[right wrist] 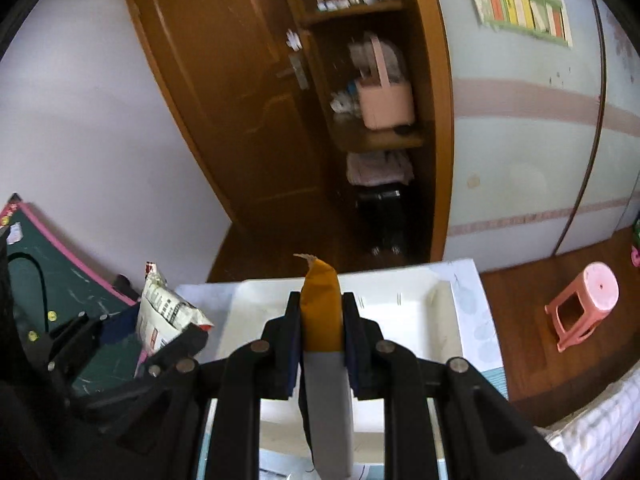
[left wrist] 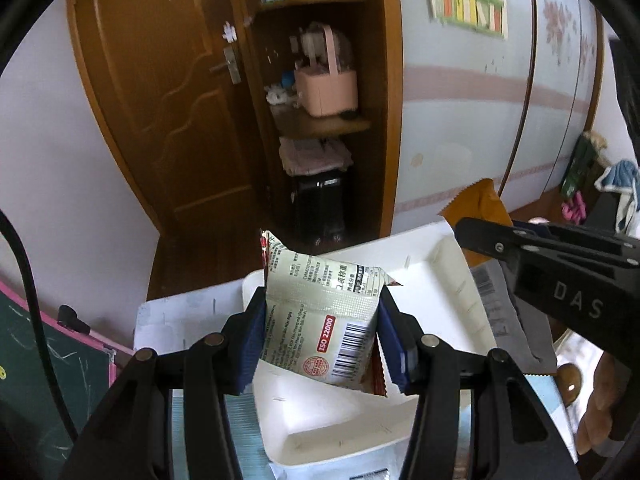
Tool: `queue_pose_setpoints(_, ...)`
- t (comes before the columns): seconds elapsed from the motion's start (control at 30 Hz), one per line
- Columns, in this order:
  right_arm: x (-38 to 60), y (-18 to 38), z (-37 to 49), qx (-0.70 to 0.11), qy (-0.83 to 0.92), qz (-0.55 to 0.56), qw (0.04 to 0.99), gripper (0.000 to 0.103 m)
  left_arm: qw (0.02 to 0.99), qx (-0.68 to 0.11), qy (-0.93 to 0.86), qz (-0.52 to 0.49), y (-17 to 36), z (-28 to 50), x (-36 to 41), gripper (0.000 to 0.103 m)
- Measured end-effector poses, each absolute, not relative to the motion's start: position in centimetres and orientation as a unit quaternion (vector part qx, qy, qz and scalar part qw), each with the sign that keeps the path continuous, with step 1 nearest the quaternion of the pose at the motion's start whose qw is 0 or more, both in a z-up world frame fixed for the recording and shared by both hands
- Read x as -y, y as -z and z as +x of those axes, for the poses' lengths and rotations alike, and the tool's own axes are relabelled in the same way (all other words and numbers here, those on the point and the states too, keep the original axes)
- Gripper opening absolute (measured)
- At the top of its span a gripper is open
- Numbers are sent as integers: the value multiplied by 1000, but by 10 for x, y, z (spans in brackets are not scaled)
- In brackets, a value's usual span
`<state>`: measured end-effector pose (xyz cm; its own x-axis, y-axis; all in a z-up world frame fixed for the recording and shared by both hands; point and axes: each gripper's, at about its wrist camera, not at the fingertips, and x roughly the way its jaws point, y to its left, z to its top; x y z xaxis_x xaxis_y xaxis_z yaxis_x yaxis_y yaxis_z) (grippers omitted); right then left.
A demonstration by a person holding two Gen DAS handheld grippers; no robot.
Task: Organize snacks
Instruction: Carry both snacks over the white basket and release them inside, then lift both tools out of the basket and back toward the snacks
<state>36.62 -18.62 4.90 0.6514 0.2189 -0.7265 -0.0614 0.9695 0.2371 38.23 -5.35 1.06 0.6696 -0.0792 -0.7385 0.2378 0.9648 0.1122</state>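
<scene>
Left gripper [left wrist: 322, 328] is pinching the pale snack packet [left wrist: 320, 316] upright over the white tray [left wrist: 440, 280], mid-frame; right gripper [right wrist: 322, 336] is clamping the orange packet [right wrist: 322, 312] edge-on, nearer the tray.

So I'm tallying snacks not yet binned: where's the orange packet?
The orange packet is clamped in the right gripper, held above the white bin, right of the left gripper's white packet.

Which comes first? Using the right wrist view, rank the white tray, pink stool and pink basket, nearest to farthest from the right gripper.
From the right gripper:
1. White tray, directly below and ahead.
2. Pink stool, on the floor to the right.
3. Pink basket, on the cupboard shelf ahead.
</scene>
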Motion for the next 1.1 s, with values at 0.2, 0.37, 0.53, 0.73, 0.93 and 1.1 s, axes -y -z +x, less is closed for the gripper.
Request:
queue_pose_setpoints(0.2, 187, -10, 387, -444, -64, 82, 890, 19, 894, -429, 77, 103, 39, 412, 58, 50)
queue_pose_setpoints(0.37, 190, 11, 392, -462, -54, 84, 881, 19, 889, -442, 73, 98, 63, 418, 56, 50)
queue_pose_setpoints(0.53, 187, 31, 399, -483, -54, 81, 870, 19, 882, -459, 60, 88, 86, 423, 52, 51)
queue_pose_setpoints(0.73, 182, 66, 410, -531, -24, 48, 846, 43, 853, -515, 56, 63, 128, 438, 42, 103)
queue_pose_setpoints(0.93, 192, 85, 413, -543, -13, 76, 836, 47, 821, -565, 70, 42, 164, 442, 37, 102)
queue_pose_setpoints(1.1, 192, 90, 414, -545, -11, 83, 834, 48, 830, -550, 82, 48, 161, 437, 40, 102)
